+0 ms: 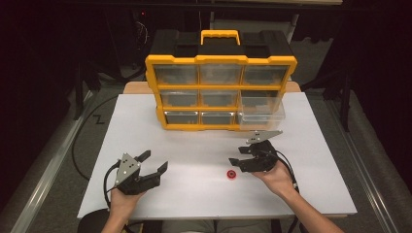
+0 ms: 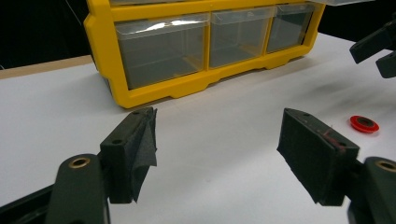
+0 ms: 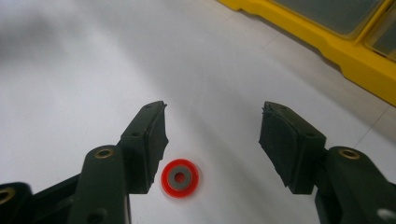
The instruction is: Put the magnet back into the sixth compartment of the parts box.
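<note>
Black padded right gripper point(image 3: 212, 135): jaws parted, holding nothing, above white table point(image 3: 70, 70). Small flat red ring with grey centre point(image 3: 180, 178): on table, between jaws, close to left-hand pad; no long axis. Left gripper point(image 1: 154, 164): wide, empty, farther off.

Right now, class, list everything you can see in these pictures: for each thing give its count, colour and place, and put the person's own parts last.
Table: one, white top, centre of the high view.
Drawer cabinet: one, yellow frame, black top, yellow handle, nine clear drawers, at the far edge of the table.
Pulled-out drawer: one, clear, at the cabinet's right side, sticking out toward the person.
Ring: one, red with a grey centre, flat on the table just ahead of the right gripper.
Left gripper: one, black, near left of the table, jaws open, nothing between them.
Right gripper: one, black, near right, jaws open over the ring, not touching it.
Hands: two, entering from the bottom edge.
</note>
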The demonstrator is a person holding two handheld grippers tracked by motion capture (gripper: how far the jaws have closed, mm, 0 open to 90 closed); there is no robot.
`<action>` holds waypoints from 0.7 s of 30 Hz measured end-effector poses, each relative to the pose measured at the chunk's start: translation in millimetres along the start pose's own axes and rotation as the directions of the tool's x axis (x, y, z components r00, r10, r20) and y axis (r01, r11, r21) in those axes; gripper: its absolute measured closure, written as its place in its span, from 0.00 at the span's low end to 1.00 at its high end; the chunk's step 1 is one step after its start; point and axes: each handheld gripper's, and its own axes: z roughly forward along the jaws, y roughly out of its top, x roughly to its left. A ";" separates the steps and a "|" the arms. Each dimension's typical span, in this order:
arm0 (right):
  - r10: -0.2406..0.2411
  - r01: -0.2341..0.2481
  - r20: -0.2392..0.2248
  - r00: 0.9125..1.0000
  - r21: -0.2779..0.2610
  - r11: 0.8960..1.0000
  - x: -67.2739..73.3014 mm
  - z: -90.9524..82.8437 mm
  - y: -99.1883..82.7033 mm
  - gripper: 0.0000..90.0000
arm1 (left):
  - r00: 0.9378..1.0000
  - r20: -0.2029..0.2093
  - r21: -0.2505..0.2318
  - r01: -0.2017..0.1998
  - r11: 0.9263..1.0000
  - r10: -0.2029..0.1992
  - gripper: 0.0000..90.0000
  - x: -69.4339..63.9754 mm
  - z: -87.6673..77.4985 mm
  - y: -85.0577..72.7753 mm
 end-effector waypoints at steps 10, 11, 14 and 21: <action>-0.029 0.028 0.005 1.000 0.118 0.993 2.9 6.8 3.2 0.54 | 1.000 -0.015 -0.003 -0.015 1.000 0.015 0.31 -0.4 0.0 0.0; -0.031 0.030 0.004 1.000 0.128 0.991 3.0 7.5 3.5 0.54 | 1.000 -0.015 -0.003 -0.015 1.000 0.015 0.31 -0.4 0.0 0.0; -0.042 0.043 -0.004 0.999 0.164 0.985 4.4 9.6 4.6 0.55 | 0.999 -0.026 -0.001 -0.023 1.000 0.023 0.31 -0.3 0.4 -0.2; -0.049 0.052 -0.021 0.999 0.209 0.977 4.8 12.4 6.5 0.57 | 1.000 -0.022 -0.002 -0.022 1.000 0.022 0.30 -0.1 0.4 -0.3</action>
